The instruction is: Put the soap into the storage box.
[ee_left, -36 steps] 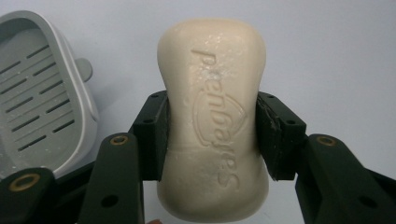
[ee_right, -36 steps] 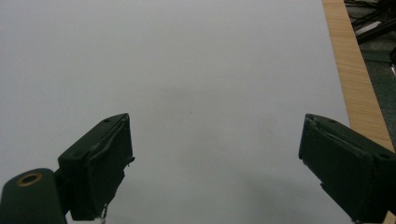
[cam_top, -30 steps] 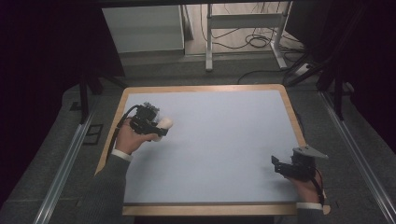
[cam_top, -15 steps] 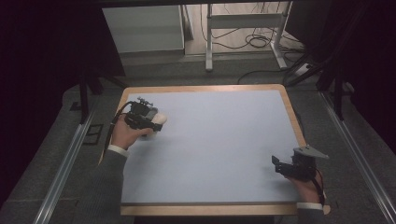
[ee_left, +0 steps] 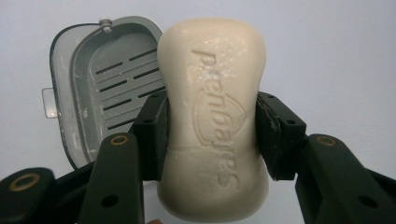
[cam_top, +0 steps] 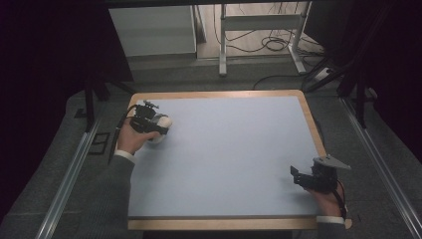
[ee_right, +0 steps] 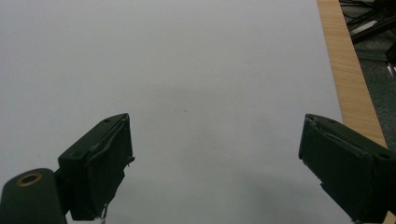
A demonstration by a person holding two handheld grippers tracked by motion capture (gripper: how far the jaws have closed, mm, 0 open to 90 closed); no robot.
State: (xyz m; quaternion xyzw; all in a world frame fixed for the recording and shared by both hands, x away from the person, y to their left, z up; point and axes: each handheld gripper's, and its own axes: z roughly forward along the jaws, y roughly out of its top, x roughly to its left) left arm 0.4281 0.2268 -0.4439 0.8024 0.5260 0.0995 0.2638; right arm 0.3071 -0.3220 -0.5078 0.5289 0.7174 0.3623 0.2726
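The wide pale-blue table (cam_top: 229,159) with its light wooden rim takes up most of the high view, and nearly all of its surface lies bare. At its far left corner the left claw (cam_top: 161,130) pinches a cream, waisted bar of soap (ee_left: 214,116) across its narrow middle, jaws pressed flat against both sides, the embossed lettering facing the camera. Just beyond and to the left of the bar in the left gripper view sits a grey plastic soap dish (ee_left: 100,98) with a slotted floor and a raised wall, lying open on the table.

The step in hand looks like setting the soap into that dish. To do it well, the bar should be carried over the slotted floor with its long axis matched to the dish's long axis, lowered until it rests on the slots, and only then released; soap is slick, so the squeeze should stay even and the waist grip kept until contact. The dish wall is the edge to clear: approach from above, not sliding in sideways.

The right claw (ee_right: 215,168) hovers near the table's near right corner, jaws spread wide with nothing between them, the wooden edge (ee_right: 348,70) just to its right. Open room stretches across the middle, well apart from both hands.
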